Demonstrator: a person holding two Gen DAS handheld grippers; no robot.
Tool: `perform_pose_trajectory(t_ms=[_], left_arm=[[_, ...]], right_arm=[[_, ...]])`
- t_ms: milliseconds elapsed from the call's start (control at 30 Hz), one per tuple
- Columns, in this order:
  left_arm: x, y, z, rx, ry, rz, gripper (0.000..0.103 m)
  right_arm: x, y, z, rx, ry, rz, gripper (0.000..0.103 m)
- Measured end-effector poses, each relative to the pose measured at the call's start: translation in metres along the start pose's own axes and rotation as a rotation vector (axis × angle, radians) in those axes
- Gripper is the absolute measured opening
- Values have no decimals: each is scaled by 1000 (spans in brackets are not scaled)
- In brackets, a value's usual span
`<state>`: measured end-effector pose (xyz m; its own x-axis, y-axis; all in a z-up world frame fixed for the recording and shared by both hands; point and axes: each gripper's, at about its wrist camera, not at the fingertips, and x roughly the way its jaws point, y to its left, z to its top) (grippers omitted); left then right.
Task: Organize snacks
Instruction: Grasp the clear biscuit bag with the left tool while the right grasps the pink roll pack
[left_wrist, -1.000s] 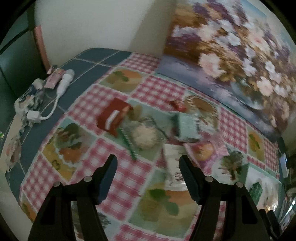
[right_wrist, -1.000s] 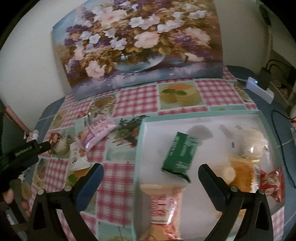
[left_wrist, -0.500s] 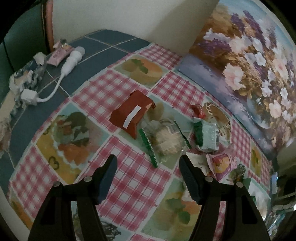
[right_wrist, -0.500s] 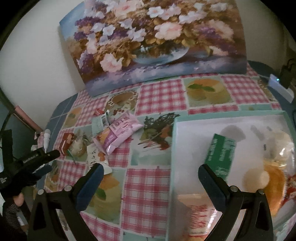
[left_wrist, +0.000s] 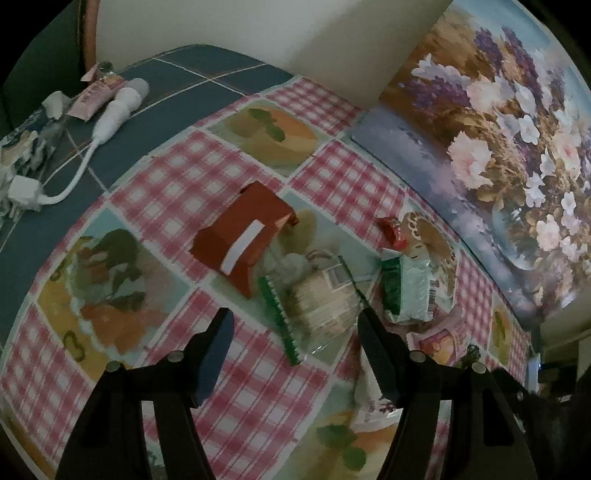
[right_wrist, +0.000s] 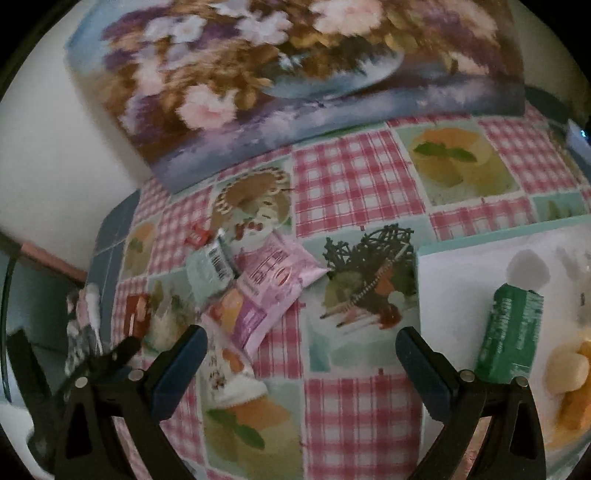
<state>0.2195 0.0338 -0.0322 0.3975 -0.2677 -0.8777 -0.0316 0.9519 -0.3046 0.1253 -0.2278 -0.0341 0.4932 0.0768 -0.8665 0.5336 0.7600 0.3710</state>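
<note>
Loose snacks lie on the checked tablecloth. In the left wrist view a clear pack with a pale cake and green edge (left_wrist: 317, 302) lies just ahead of my open, empty left gripper (left_wrist: 295, 332). A red-brown box (left_wrist: 243, 236) lies to its left, a green-white packet (left_wrist: 410, 288) to its right, a small red candy (left_wrist: 393, 230) behind. My right gripper (right_wrist: 301, 347) is open and empty above the cloth. A pink packet (right_wrist: 273, 284) lies ahead of it. A white tray (right_wrist: 461, 280) at right holds a green box (right_wrist: 511, 336) and other snacks.
A flower painting (right_wrist: 295, 81) leans on the wall behind the table. A white charger with cable (left_wrist: 107, 118) and small items lie on the blue cloth at the far left. The table edge curves along the left side.
My left gripper has moved in closer to the clear cake pack. My right gripper has swung left, away from the tray and towards the loose snacks.
</note>
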Motion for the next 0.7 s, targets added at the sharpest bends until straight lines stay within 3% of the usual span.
perform_pose_trajectory(t_ms=[700], left_arm=[[42,-19,16,26,-21,8,70]], right_arm=[[69,26,22,38,81,-96,103]])
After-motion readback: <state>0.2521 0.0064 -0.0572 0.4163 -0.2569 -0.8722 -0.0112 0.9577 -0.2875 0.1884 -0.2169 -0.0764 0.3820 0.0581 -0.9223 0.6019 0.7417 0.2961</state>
